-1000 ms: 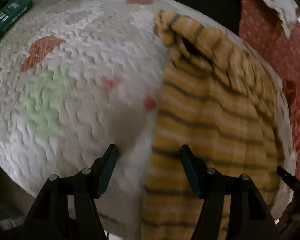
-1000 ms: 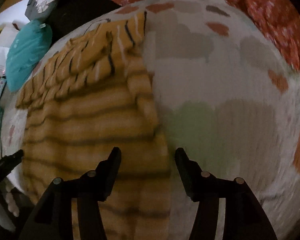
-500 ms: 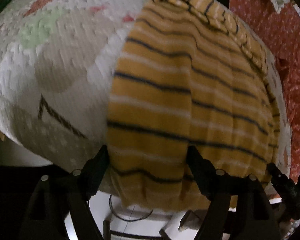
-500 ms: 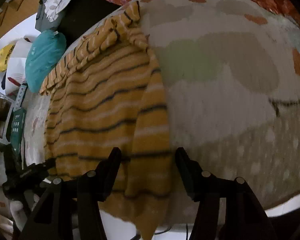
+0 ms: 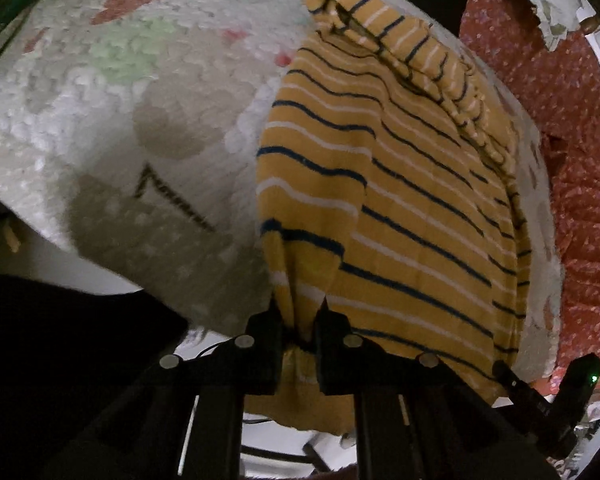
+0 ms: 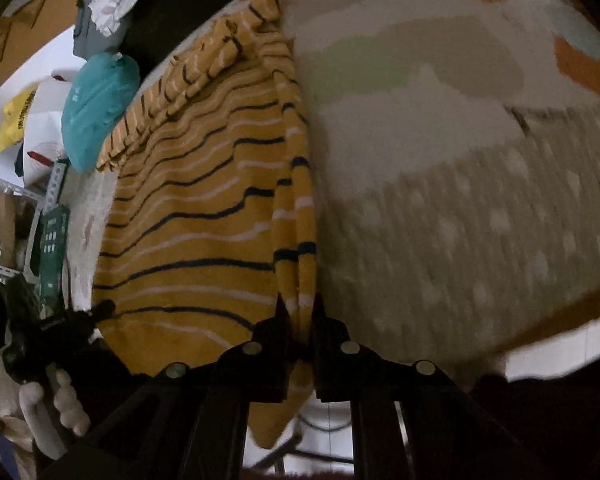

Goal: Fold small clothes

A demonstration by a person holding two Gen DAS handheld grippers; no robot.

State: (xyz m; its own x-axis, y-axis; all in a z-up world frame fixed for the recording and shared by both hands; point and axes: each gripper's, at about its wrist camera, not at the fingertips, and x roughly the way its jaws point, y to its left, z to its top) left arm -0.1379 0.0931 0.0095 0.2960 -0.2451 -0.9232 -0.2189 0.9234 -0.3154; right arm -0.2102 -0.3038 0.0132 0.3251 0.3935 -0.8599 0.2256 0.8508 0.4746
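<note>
I have the left gripper [image 5: 298,312] clamped hard on the near hem of the striped garment [image 5: 400,200], its fingers [image 5: 266,332] drawn almost together with a bunched ridge of mustard cloth squeezed between them, at the hem's left corner. The right gripper [image 6: 298,312] is the same: fingers [image 6: 328,332] nearly closed on a gathered fold of that garment [image 6: 188,208], at the hem's right-hand edge. The garment itself (mustard yellow with thin dark-blue and white stripes) lies spread over the patterned blanket [image 5: 120,120], a nubbly white cover with green, tan and rust patches, and its near hem hangs just past the blanket's near edge, where I am holding it. At the garment's far end a sleeve or folded part sits crumpled on top of it. From the left camera I see red floral fabric [image 5: 560,120] beyond the garment's right side, and the other gripper's dark tip [image 5: 540,392] low beside the hem's right corner. From the right camera, a teal pouch [image 6: 96,108] lies beyond the garment's far left corner, and a green box [image 6: 50,248] stands further out past the garment's left side. I cannot tell what carries the blanket underneath.
</note>
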